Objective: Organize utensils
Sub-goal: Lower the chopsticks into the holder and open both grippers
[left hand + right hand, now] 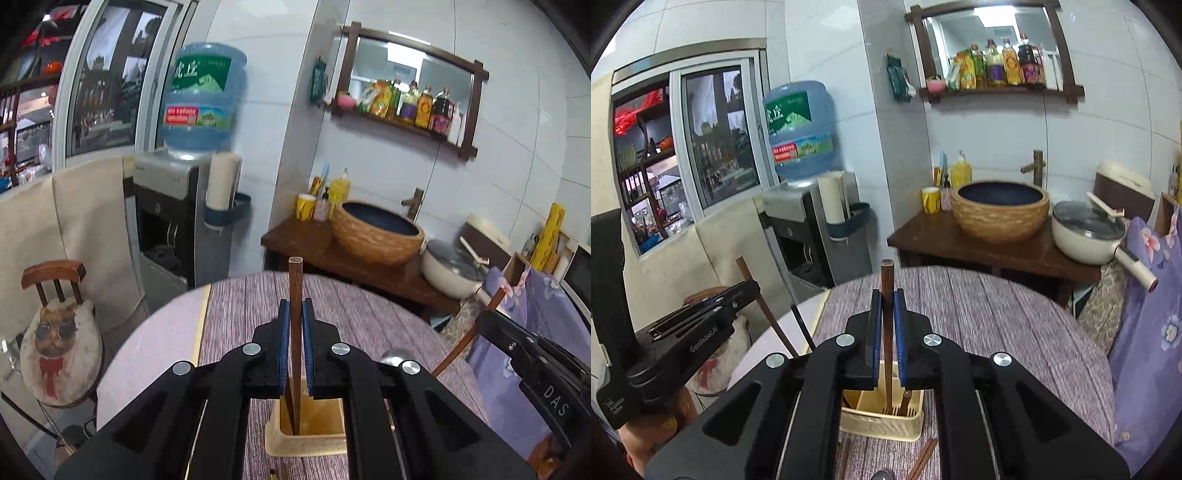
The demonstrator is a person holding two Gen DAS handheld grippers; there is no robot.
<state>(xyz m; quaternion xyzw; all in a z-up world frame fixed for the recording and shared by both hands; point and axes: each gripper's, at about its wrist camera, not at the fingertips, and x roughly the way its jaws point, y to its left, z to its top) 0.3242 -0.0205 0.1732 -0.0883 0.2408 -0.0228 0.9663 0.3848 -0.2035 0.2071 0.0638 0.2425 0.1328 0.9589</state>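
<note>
A dark brown wooden chopstick (295,317) is pinched between the blue pads of the left gripper (295,306), its lower end reaching into the cream plastic utensil holder (306,443) just below. A second brown wooden chopstick (887,314) is pinched likewise by the right gripper (887,295), above the same holder on the purple striped tablecloth (997,314).

Bare tabletop (997,314) lies open beyond the holder (882,421); chair (55,280) crowds its left edge.
</note>
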